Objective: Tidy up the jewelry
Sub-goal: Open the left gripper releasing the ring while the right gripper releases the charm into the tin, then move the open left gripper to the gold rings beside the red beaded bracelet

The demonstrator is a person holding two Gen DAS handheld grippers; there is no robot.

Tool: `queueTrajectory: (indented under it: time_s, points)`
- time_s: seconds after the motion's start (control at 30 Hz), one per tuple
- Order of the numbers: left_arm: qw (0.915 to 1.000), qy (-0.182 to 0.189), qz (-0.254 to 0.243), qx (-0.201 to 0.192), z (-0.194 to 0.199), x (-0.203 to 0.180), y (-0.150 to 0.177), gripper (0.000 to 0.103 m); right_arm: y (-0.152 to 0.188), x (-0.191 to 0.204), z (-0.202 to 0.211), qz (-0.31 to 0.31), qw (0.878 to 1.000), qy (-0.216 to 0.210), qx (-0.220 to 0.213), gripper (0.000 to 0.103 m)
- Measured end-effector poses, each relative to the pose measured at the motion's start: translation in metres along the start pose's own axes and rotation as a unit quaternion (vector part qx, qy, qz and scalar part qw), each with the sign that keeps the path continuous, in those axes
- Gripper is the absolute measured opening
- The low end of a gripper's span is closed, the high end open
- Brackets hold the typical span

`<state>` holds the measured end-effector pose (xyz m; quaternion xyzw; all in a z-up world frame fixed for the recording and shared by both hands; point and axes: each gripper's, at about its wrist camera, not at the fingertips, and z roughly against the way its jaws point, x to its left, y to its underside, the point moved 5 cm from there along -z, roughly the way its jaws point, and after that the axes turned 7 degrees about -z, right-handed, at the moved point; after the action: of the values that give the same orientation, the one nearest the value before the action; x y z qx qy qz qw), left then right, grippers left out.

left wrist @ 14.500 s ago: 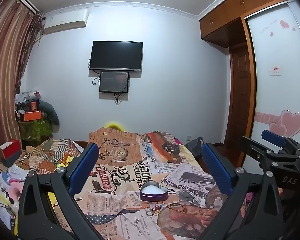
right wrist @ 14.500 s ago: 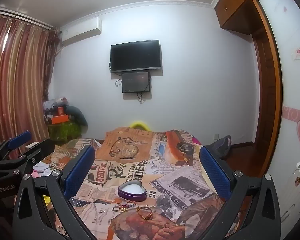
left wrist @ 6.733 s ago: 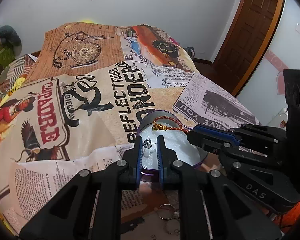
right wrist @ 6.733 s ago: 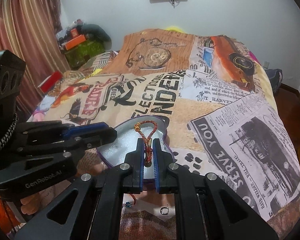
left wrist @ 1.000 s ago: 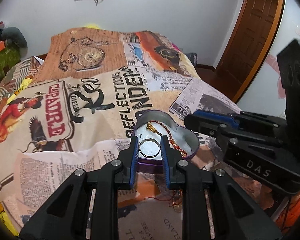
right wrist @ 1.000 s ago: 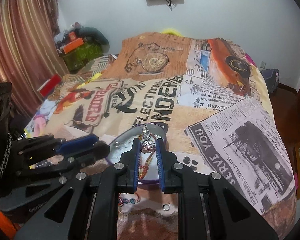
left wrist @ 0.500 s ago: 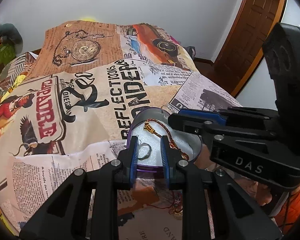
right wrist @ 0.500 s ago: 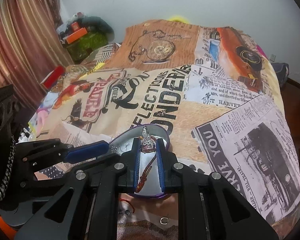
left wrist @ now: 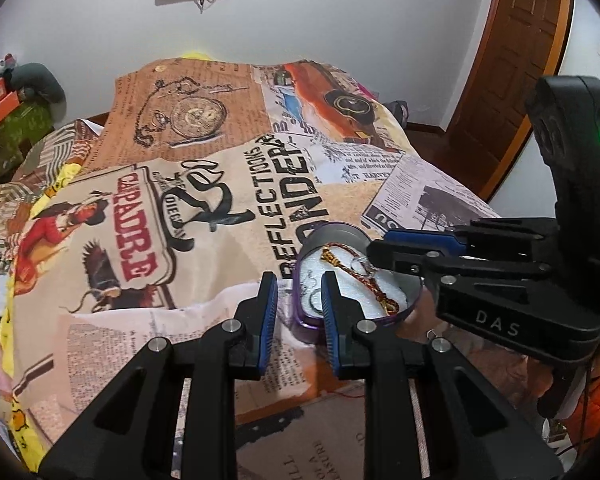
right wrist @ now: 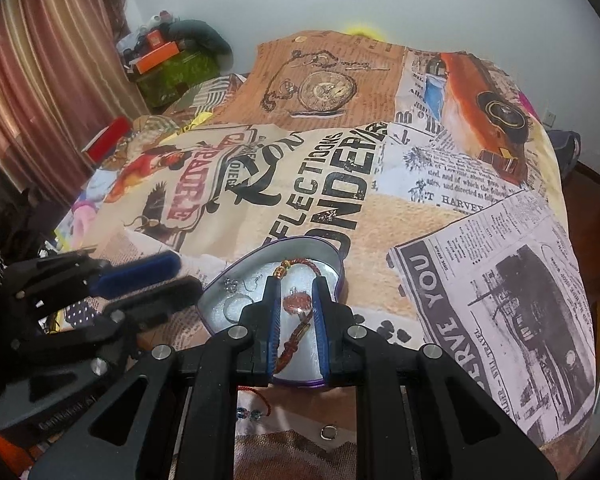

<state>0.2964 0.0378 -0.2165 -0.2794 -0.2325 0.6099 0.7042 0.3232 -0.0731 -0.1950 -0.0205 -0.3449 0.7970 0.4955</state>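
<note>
My right gripper [right wrist: 296,285] is clamped on a silver ring with a reddish-orange stone [right wrist: 298,304], holding it over the purple heart-shaped tin with a white lining [right wrist: 300,243]. My left gripper [left wrist: 298,278] hangs at the tin's near left edge, jaws a little apart and nothing between them. Closest to me, on the newspaper-print bedspread [right wrist: 420,200], lie a small silver loop [right wrist: 328,432] and some blue beads on red thread [right wrist: 248,414]. Inside the tin are a plain silver ring [right wrist: 234,308], a pair of silver earrings [right wrist: 236,284] and a braided red-and-gold cord bracelet [left wrist: 360,280].
</note>
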Motion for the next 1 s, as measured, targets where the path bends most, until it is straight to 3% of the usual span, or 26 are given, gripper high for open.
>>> queueTrajectory:
  time_s: [0.57, 1.0]
  points:
    - [0.9998, -0.015, -0.008, -0.008, 0.038, -0.005, 0.008, 0.021, 0.015, 0.013, 0.037, 0.004, 1.000, 0.020, -0.014, 0.018]
    - [0.9995, 0.002, -0.015, 0.029, 0.039, -0.026, 0.043, 0.021, 0.055, -0.006, 0.057, -0.022, 0.999, 0.029, 0.000, 0.019]
